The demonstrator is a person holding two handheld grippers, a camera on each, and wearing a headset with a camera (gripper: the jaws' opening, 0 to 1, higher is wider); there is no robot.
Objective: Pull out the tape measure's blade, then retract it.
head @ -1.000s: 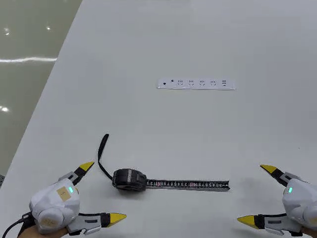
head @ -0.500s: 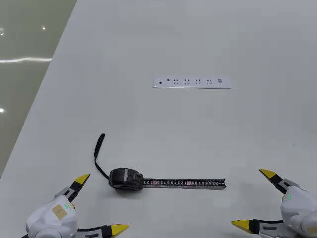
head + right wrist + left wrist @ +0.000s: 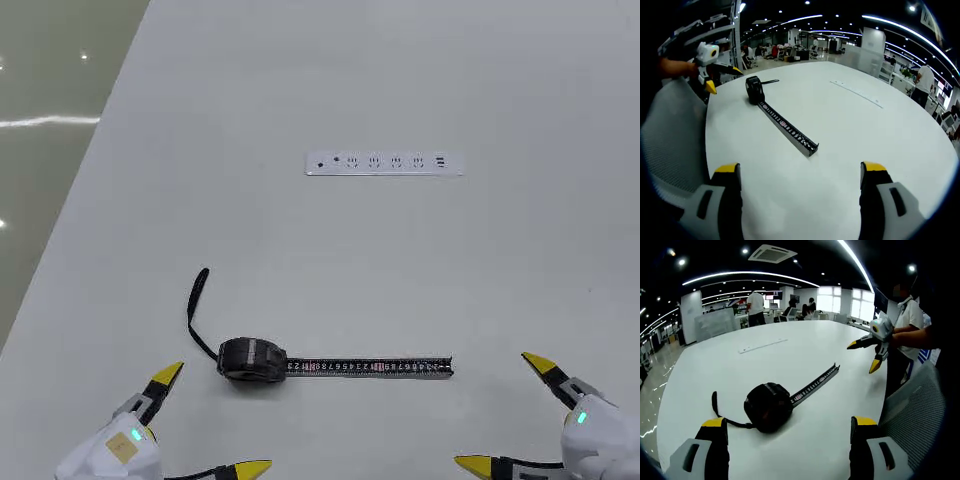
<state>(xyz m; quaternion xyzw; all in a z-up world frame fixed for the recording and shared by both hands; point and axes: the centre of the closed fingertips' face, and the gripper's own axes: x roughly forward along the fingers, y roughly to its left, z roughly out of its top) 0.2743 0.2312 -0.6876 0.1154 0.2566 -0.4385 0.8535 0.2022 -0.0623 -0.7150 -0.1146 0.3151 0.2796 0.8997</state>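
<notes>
Because the tape measure (image 3: 250, 357) lies flat near the front of the white desk (image 3: 330, 250) with its blade (image 3: 368, 367) pulled out to the right, I think the pulling part is done. The going-back part is what is left. I hold my left gripper (image 3: 215, 418) low at the near left, close to the black case (image 3: 767, 406) but not touching it. Its two yellow tips (image 3: 170, 374) are spread wide with nothing between them. My right gripper (image 3: 502, 412) sits at the near right, a little past the blade tip (image 3: 448, 367), and it is wide open and empty too. I think there is a good reason to have one on each side. The left one is nearest the case, so it can hold the case down. The right one is nearest the blade tip, so it can guide the blade home and stop it from snapping back hard. In my left gripper view the case sits just ahead of my tips and between them, which makes it easy to close in. The blade rests straight on the desk and does not slide back in, so I guess something holds it there, but I cannot tell what. The thin black strap (image 3: 197, 310) runs from the case up and away to the left, out of the way of both grippers. A white power strip (image 3: 384, 163) lies well behind, far from the work.
</notes>
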